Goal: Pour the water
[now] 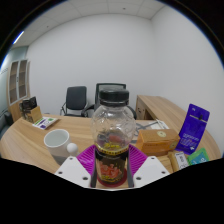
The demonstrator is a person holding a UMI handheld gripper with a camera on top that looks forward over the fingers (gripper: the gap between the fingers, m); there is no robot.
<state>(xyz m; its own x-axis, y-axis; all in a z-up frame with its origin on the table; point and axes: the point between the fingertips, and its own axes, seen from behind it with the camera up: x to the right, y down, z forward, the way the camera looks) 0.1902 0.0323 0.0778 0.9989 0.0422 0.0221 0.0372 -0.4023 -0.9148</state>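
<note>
Gripper view: the hand-held gripper is clamped on a clear plastic bottle with a black screw cap. Both purple finger pads press against the bottle's lower body, one on each flank. The bottle stands directly between the fingers, long axis upright, cap on top, with dark liquid in its lower part. The receiving vessel, a white ceramic mug, rests on the light wooden table left of the bottle and slightly beyond it, apart from it, mouth upward. An orange box lies right of the bottle; a purple pouch stands further right. Black office chairs stand behind the bottle. Judgement: pouring requires carrying the bottle leftward over the mug, then tipping its axis toward the mug. The cap appears fitted.
</note>
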